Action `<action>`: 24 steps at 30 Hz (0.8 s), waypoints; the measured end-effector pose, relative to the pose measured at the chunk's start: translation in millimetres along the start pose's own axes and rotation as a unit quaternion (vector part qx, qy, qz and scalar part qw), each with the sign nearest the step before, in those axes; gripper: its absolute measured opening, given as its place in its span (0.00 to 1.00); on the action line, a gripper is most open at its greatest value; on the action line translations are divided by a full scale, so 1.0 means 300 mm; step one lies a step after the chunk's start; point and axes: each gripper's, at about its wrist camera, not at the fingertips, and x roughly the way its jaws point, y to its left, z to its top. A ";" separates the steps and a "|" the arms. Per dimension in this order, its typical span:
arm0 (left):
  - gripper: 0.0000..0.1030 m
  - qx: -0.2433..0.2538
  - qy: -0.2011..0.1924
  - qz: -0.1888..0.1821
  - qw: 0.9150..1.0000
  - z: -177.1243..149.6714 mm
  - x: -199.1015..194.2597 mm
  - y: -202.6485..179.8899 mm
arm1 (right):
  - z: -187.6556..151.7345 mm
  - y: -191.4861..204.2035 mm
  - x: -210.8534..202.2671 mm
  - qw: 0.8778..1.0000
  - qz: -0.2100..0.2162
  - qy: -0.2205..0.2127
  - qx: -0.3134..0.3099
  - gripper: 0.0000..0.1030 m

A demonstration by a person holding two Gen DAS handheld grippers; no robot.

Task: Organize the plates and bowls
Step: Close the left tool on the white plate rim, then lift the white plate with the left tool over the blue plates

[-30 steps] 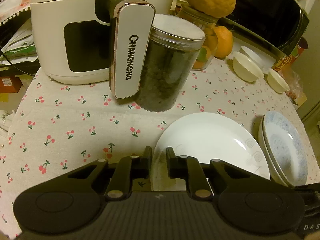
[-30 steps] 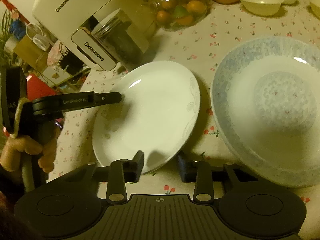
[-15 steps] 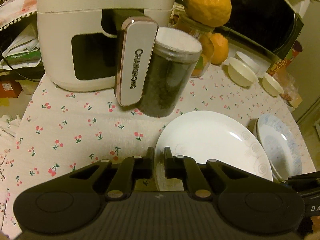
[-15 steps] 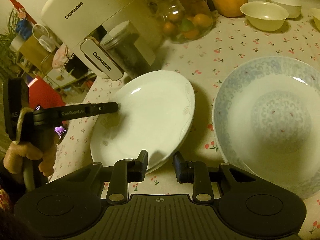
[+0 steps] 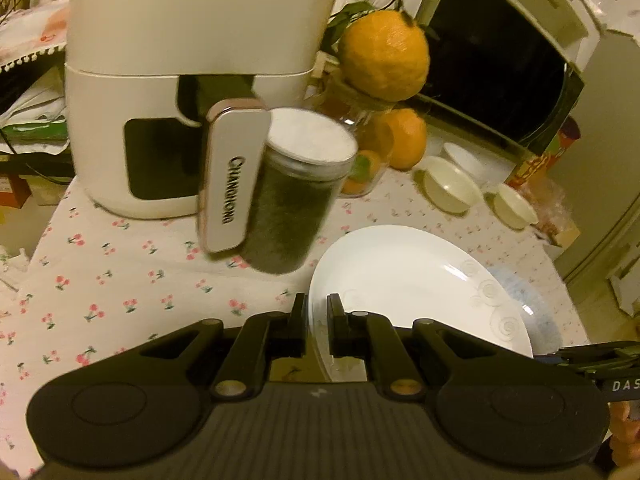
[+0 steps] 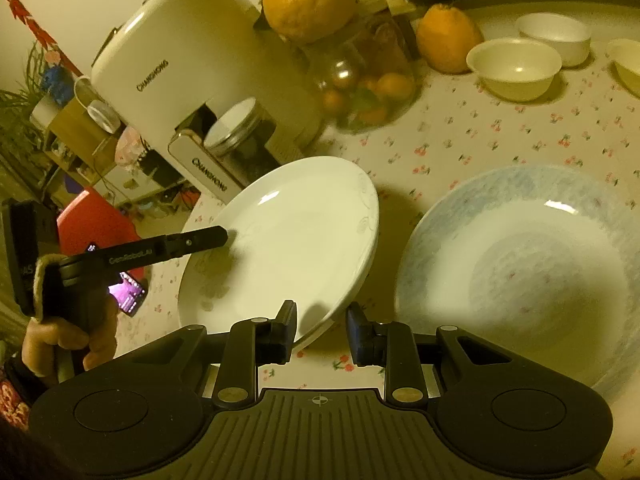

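Observation:
A white plate [image 5: 400, 276] hangs tilted a little above the cherry-print cloth, held from two sides. My left gripper [image 5: 317, 320] is shut on its near left rim; in the right wrist view one of its fingers [image 6: 200, 242] lies across the white plate [image 6: 296, 240]. My right gripper [image 6: 322, 330] is shut on the opposite rim, which passes between its pads. A stack of blue-patterned deep plates [image 6: 520, 272] rests on the cloth just right of the white plate. In the left wrist view the blue-patterned plates [image 5: 532, 312] are partly hidden behind it.
A white air fryer [image 5: 180, 80] and a dark-filled jar [image 5: 296, 200] stand close behind the plate. A glass jar of fruit topped by an orange [image 5: 384, 56], a microwave [image 5: 500, 60] and small cream bowls [image 5: 452, 188] line the back. A hand [image 6: 60, 344] holds the left gripper.
Both grippers have risen with the white plate, which has left the cloth and tilted. In the left wrist view its far edge now overlaps the blue-patterned plates.

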 end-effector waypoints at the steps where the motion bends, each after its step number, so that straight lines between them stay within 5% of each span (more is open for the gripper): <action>1: 0.08 -0.001 -0.002 -0.003 1.000 0.003 0.002 -0.009 | 0.004 -0.008 -0.008 1.000 0.000 -0.001 0.000 0.25; 24: 0.07 0.021 0.006 -0.056 0.998 0.016 0.104 -0.268 | 0.020 -0.264 -0.179 0.997 -0.045 -0.026 0.049 0.25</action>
